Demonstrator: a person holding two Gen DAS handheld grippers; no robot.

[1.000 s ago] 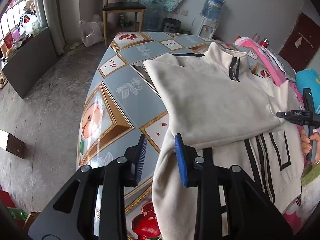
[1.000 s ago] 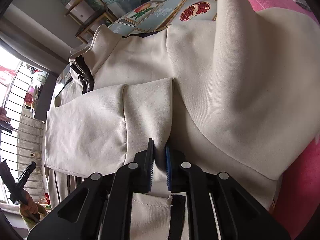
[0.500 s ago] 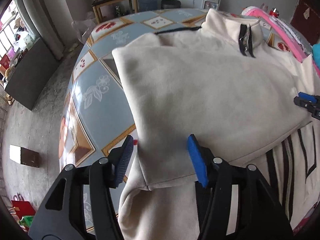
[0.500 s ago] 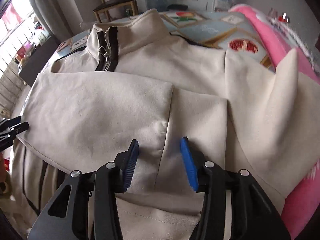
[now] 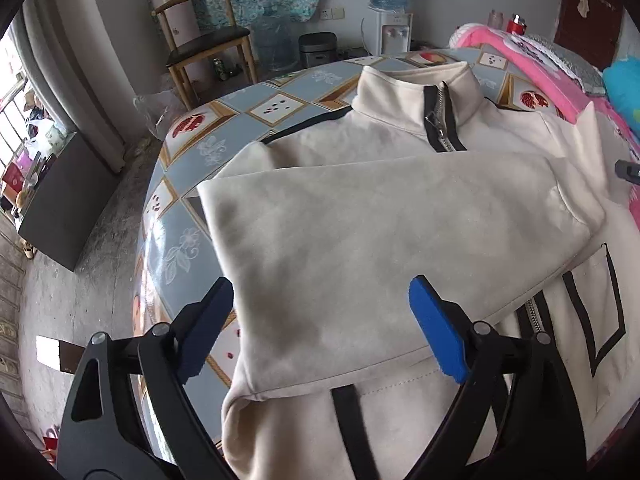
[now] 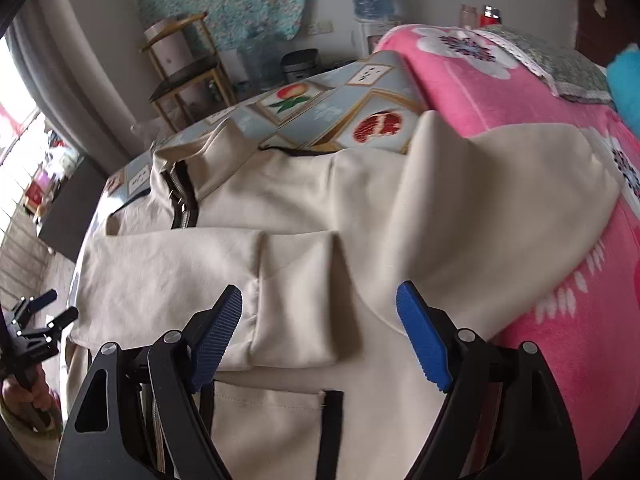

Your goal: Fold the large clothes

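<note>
A cream zip-up jacket (image 5: 400, 216) with black trim lies front-up on a table (image 5: 208, 152) covered in a blue fruit-patterned cloth. Its collar (image 5: 416, 92) points toward the far wall. One sleeve (image 5: 380, 248) is folded straight across the chest, its cuff (image 6: 296, 300) ending near the jacket's right side.

The left gripper (image 5: 320, 328) hovers just above the folded sleeve, fingers spread wide apart and holding nothing. The right gripper (image 6: 320, 336) hovers over the cuff, its fingers also wide apart and empty.

On the jacket's right, the other sleeve (image 6: 500, 208) is not yet folded. It rides up in a peak against a pink flowered blanket (image 6: 500, 84) beside the table.

The work appears to be at the sleeve-folding stage, with one sleeve laid in and both grippers free. The likely next move is for the right gripper to reach toward the loose sleeve, close on its fabric, and draw it across the chest over the first. The left gripper may need to steady the layers so they do not slide.

A wooden chair (image 5: 204, 44) and a water dispenser (image 5: 388, 12) stand in the background.
</note>
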